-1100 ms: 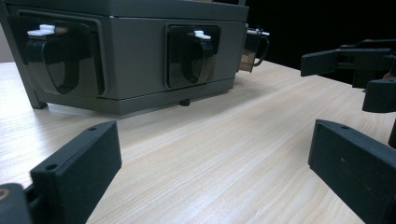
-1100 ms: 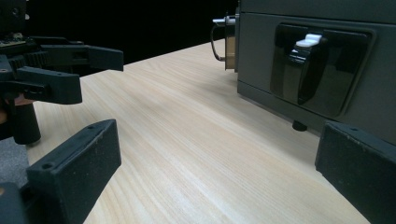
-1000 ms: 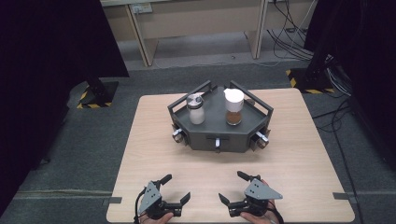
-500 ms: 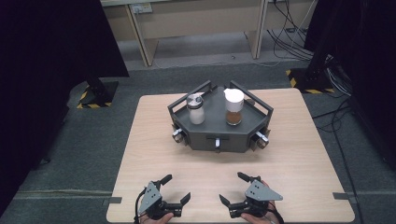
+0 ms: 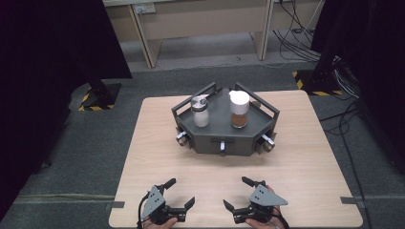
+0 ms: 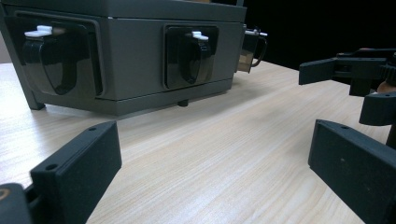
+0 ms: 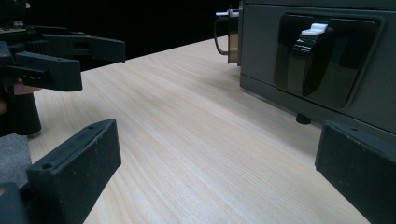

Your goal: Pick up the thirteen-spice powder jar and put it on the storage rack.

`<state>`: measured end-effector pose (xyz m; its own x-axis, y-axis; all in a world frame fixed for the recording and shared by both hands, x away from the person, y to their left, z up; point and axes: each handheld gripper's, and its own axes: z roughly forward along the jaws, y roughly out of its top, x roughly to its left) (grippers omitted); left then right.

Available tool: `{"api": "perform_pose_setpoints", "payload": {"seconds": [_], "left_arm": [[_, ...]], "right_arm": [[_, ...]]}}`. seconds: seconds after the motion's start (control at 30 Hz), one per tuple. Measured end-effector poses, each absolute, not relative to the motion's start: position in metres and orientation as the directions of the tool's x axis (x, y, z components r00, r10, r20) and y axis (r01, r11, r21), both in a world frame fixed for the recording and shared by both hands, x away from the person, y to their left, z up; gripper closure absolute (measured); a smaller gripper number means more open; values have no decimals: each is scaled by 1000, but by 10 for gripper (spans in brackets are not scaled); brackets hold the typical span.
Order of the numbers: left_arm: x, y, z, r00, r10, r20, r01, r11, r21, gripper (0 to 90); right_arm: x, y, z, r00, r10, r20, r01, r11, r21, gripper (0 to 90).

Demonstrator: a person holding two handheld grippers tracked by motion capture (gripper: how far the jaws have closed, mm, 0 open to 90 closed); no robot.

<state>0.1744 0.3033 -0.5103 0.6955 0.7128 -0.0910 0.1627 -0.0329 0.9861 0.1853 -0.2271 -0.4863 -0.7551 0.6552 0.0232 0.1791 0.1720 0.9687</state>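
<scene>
Risk lies in the reach toward the grey tray at mid-worktop: a careless approach over its raised rail could tip the upright white-filled shaker or the brown-filled jar standing apart on its deck, or snag a front latch. Left claw and right claw sit at the near edge, well apart from the tray. Both stand wide open, jaws gripping nothing and closing on no object.
</scene>
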Motion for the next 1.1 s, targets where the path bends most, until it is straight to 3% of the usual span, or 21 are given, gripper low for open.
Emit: {"api": "perform_pose_setpoints", "payload": {"seconds": [1.1], "left_arm": [[174, 303, -510, 697, 712, -88, 159, -33, 987, 19]], "right_arm": [[184, -230, -486, -745, 667, 26, 175, 157, 972, 4]]}}
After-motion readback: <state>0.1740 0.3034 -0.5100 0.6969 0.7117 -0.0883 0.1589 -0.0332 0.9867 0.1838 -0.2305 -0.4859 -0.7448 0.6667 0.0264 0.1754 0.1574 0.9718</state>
